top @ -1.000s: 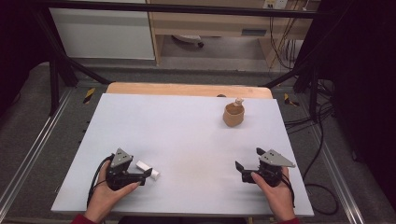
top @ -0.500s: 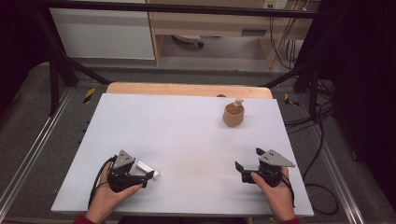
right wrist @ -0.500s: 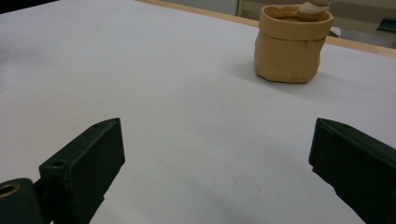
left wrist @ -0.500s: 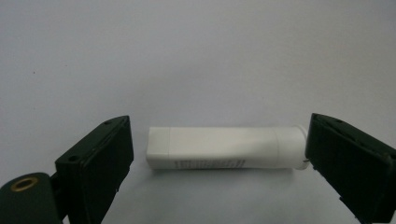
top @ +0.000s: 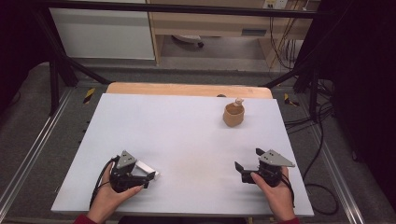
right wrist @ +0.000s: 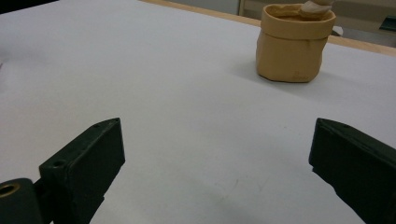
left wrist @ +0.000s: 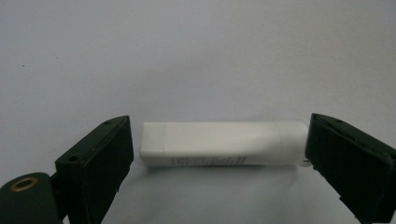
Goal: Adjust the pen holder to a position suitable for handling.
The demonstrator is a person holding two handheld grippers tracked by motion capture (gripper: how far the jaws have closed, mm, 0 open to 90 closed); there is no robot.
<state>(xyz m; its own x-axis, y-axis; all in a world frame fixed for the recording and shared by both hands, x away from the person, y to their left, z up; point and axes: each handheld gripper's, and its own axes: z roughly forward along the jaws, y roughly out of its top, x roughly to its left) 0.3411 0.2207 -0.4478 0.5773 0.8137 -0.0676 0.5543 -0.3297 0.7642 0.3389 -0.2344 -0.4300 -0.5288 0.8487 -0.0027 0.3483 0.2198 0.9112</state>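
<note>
Left gripper (left wrist: 219, 154): jaws apart, straddling a white tube (left wrist: 223, 143) that lies flat on the counter (top: 187, 126), lengthwise between them. The tube's capped end sits just inside the left jaw; its other end looks to touch the right jaw. Right gripper (right wrist: 217, 163): jaws apart, nothing between them. A tan pouch (right wrist: 293, 42) stands well ahead of it, toward its right jaw.

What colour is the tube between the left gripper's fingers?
White; the tube shows best in the left gripper view.
</note>
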